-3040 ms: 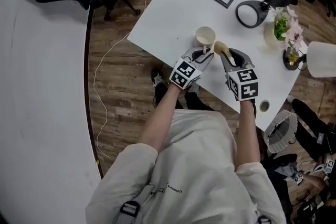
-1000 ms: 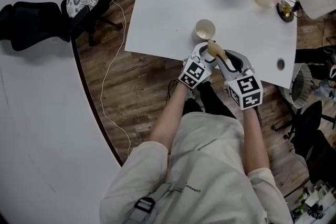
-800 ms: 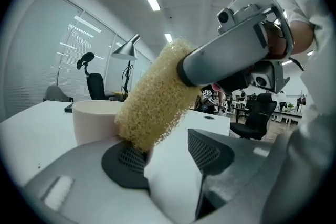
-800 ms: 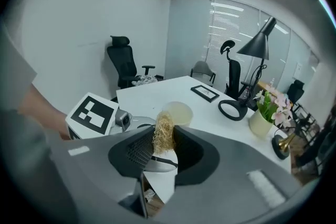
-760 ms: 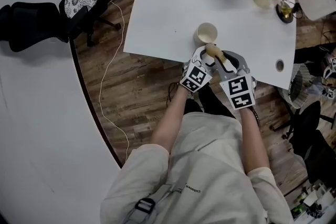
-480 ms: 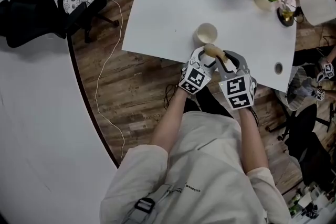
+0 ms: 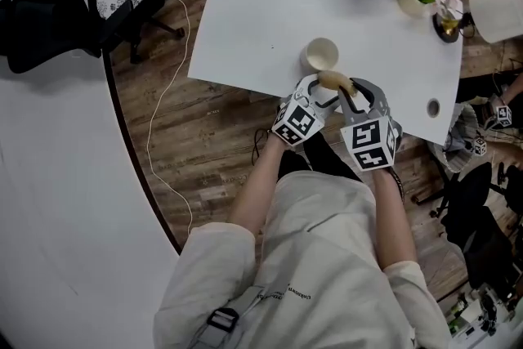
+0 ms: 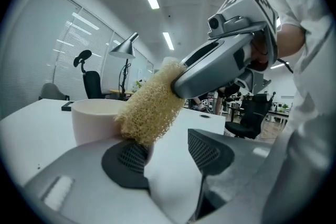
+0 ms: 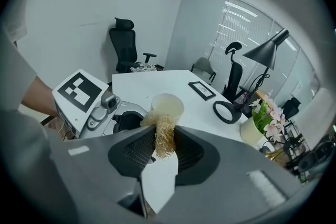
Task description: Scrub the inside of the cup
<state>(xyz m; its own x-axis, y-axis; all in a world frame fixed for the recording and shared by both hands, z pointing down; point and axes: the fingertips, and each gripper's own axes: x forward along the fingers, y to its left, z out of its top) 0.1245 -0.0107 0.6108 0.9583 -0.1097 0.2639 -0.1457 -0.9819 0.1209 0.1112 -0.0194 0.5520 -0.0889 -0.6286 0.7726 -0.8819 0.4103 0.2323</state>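
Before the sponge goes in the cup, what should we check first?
1. Sponge gripped tight: ok. The right gripper is shut on the loofah sponge.
2. Cup upright, mouth open: ok. The cup stands on the white table.
3. Cup held steady: not ok. The left gripper has its jaws apart with nothing between them; the cup is just beside one jaw.
4. Sponge inside the cup: not ok. Its tip is outside, next to the rim.
5. Cup safe from falling: cannot tell. It stands near the table's front edge, so go gently.
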